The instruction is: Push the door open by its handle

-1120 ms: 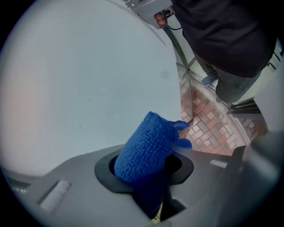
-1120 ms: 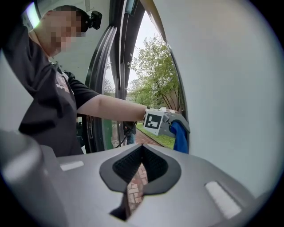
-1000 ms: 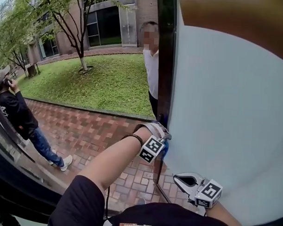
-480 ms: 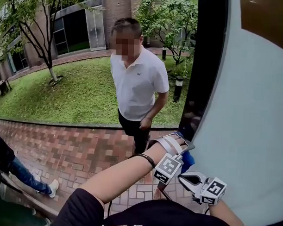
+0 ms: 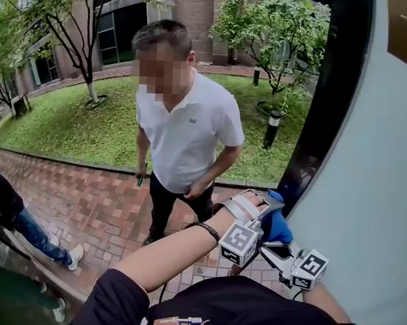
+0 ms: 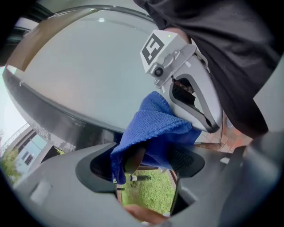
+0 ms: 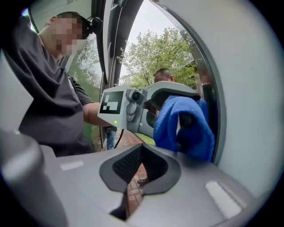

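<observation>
1. Evidently the pale frosted door panel with its dark frame (image 5: 362, 197) stands swung well outward, just to the right of both tongs. I judge the push nearly finished and the letting-go to be the step in hand.
2. Left tongs (image 6: 142, 165): the jaws have just been opening and stand wide apart. A blue terry cloth (image 6: 155, 124) is draped over one jaw and hangs between them, not pinched. Get it clear of the door edge before pulling away, or it may snag.
3. The handle I cannot make out. A dark rounded shape under the cloth, right at the left tongs' tips, may be the handle or may be a jaw. Withdraw along the line of the jaws, not sideways.
4. Right tongs (image 7: 140, 166): the pads are together with nothing between them, just below and beside the left tongs and close to the panel. A flat nudge from them on the panel would likely hold the door if it starts to swing back.
5. A person in a white shirt (image 5: 184, 131) stands on the red brick paving (image 5: 102, 201) ahead of the left tongs, left of the door edge. Any further push should be slow and short.
</observation>
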### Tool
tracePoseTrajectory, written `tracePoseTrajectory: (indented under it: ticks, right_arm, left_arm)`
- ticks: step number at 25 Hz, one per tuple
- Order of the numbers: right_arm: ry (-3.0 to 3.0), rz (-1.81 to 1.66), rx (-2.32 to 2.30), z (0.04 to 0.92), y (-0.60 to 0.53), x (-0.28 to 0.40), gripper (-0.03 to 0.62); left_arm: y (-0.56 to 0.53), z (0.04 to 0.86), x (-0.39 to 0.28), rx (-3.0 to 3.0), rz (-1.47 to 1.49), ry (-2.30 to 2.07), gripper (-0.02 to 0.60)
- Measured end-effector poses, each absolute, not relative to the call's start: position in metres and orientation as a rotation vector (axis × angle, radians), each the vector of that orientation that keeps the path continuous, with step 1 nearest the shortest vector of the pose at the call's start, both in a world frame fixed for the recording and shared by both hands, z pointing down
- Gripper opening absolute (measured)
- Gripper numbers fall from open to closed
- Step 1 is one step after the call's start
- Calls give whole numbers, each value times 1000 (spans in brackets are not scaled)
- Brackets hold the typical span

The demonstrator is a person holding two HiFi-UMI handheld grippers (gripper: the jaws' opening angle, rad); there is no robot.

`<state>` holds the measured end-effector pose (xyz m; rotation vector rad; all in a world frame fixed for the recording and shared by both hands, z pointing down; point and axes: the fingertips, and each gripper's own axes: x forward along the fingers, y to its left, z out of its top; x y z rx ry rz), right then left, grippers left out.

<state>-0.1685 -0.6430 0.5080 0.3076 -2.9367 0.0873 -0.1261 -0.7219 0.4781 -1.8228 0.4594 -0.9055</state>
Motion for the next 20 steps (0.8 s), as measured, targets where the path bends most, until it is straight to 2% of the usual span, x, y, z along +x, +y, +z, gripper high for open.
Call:
tracePoseTrajectory:
  ticks: [9, 13, 17, 20]
  right_arm:
    - [-2977, 116, 316, 507, -650, -151, 0]
    - [-2971, 116, 299, 508, -653, -144, 0]
    - [-2959, 105, 290, 506, -653, -138, 0]
    - [-2953, 121, 301, 510, -655, -138, 0]
  left_arm:
    - [-724, 463, -101, -2093, -754, 600, 367]
    - [-733, 449, -104, -2184, -698, 698, 406]
    - [-718, 434, -150, -2438, -461, 898, 405]
    - [-693, 458, -200, -2664, -282, 1064, 399]
